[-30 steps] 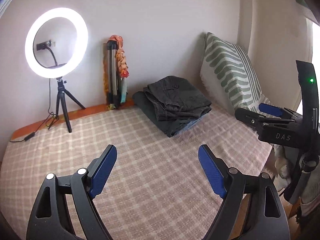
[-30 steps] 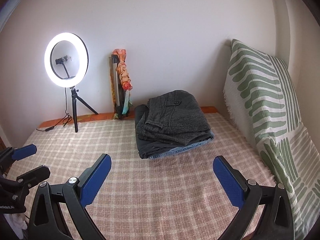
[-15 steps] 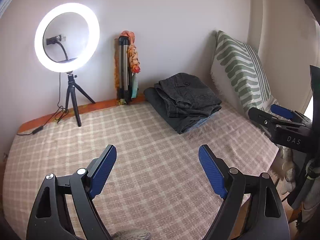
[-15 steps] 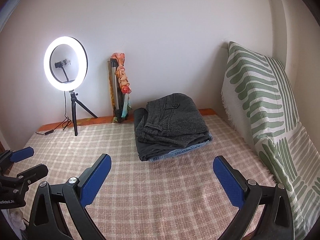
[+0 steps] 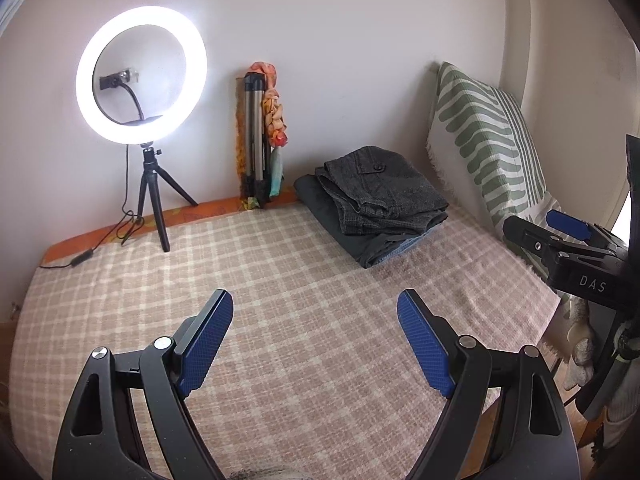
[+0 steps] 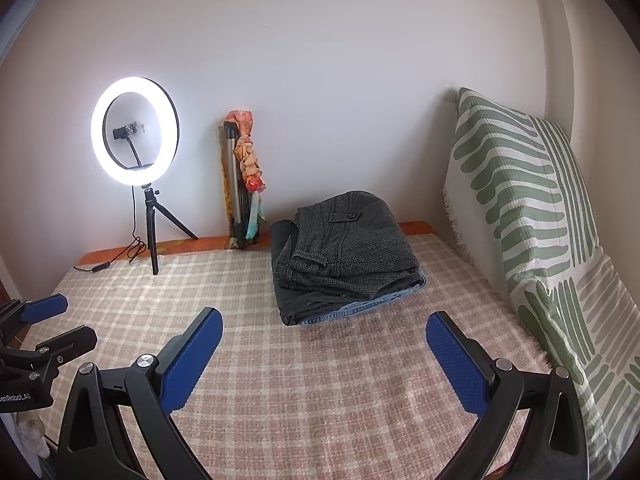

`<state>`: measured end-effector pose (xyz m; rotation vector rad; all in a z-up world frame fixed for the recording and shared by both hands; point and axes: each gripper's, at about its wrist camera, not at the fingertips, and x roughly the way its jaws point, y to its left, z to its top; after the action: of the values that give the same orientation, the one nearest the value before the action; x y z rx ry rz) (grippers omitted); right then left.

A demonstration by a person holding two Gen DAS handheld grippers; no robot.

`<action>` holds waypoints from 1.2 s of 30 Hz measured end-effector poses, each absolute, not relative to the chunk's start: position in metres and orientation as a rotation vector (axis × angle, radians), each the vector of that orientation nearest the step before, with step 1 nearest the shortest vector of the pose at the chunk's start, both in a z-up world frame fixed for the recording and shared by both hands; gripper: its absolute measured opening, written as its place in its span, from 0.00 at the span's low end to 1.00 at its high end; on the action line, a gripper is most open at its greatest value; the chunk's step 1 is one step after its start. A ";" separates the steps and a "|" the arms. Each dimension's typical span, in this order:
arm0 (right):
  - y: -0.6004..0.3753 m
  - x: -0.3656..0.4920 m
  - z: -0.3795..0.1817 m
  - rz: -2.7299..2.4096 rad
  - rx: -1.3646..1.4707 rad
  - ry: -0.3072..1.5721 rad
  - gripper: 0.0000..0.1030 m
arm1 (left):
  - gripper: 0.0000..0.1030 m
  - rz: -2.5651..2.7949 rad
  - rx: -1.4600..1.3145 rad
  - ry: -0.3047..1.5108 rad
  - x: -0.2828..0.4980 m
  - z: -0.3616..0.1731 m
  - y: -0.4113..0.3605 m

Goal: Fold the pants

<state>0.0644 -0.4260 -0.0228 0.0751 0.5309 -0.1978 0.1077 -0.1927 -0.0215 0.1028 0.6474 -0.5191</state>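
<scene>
Both grippers hover empty over the checked bedspread, left gripper and right gripper with jaws spread wide. Folded pants sit stacked at centre frame. Looks finished, or next pair needs fetching.

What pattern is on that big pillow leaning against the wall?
The pillow is white with green leaf-like stripes, clearest in the right wrist view.
</scene>
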 end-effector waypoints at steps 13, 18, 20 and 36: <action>-0.421 0.062 -0.023 -0.193 0.072 0.532 1.00 | 0.82 -0.521 0.109 0.638 0.103 -0.017 -0.193; -0.422 0.061 -0.022 -0.192 0.082 0.530 1.00 | 0.82 -0.522 0.109 0.637 0.102 -0.016 -0.193; -0.422 0.060 -0.022 -0.192 0.082 0.530 1.00 | 0.82 -0.522 0.109 0.637 0.102 -0.016 -0.193; -0.419 0.058 -0.021 -0.188 0.083 0.527 1.00 | 0.82 -0.523 0.108 0.637 0.100 -0.015 -0.192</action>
<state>0.0578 -0.4195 -0.0209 0.0835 0.5268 -0.1881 0.0996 -0.1916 -0.0152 0.1081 0.6371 -0.5234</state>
